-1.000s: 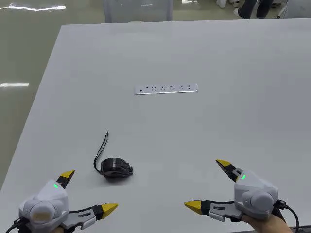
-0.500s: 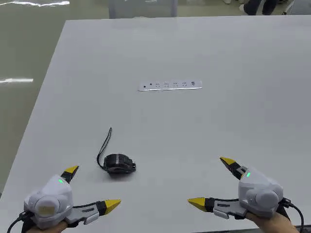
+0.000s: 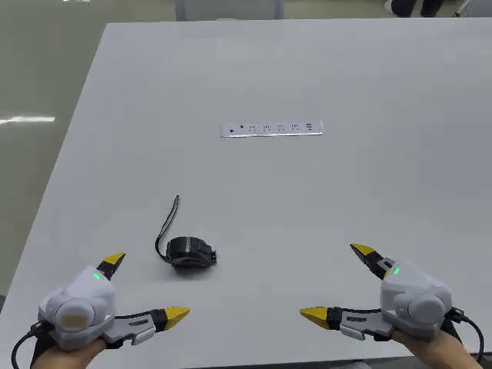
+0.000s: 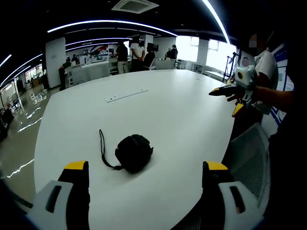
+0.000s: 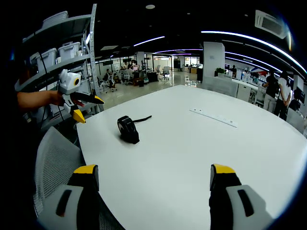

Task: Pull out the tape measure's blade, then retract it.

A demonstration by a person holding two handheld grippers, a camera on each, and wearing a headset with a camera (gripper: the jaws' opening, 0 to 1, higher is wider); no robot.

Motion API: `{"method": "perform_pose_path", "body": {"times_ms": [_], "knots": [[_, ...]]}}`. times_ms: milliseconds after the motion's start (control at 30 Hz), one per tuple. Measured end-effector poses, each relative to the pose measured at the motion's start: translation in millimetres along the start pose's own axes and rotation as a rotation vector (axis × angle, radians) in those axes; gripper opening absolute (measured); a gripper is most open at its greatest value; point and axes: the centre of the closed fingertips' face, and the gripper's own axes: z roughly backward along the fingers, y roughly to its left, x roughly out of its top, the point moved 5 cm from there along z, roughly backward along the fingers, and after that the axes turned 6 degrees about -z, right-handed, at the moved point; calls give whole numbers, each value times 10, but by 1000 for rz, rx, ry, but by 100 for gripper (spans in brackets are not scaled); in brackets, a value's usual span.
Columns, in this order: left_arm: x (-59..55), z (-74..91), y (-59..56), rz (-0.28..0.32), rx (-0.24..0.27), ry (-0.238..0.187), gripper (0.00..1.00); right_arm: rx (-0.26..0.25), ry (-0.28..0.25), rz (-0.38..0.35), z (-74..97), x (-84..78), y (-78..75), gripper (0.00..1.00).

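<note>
1. The tape measure (image 3: 190, 252) lies loose on the white table (image 3: 307, 200). With nothing pinning it down, a one-sided pinch could make it skid or spin away.
2. Its blade tip is too small to make out, so a gripper may close on the wrong edge and miss the hook.
3. A thin black cord (image 3: 165, 223) trails from it towards the far side, and jaws could snag that instead of the body.
4. A pulled blade released abruptly would likely snap back and jolt it.
5. It looks small, rounded and dark, with no blade drawn out as far as can be seen.
6. It sits left of centre, nearer the table's near edge.
7. The left gripper (image 3: 145, 286) has its jaws spread wide and holds nothing, near the tape measure.
8. The right gripper (image 3: 337, 281) is likewise spread and empty, well apart to the right.
</note>
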Motion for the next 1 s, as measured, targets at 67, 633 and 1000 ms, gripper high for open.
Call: {"method": "perform_pose_path", "body": {"times_ms": [67, 633, 1000], "knots": [[7, -4, 17, -8, -1, 1, 97, 5, 2, 3, -2, 2, -3, 98], [65, -117, 139, -87, -44, 39, 90, 51, 27, 43, -56, 8, -61, 94], [121, -245, 225, -175, -90, 59, 77, 101, 18, 96, -150, 40, -115, 86]]}}
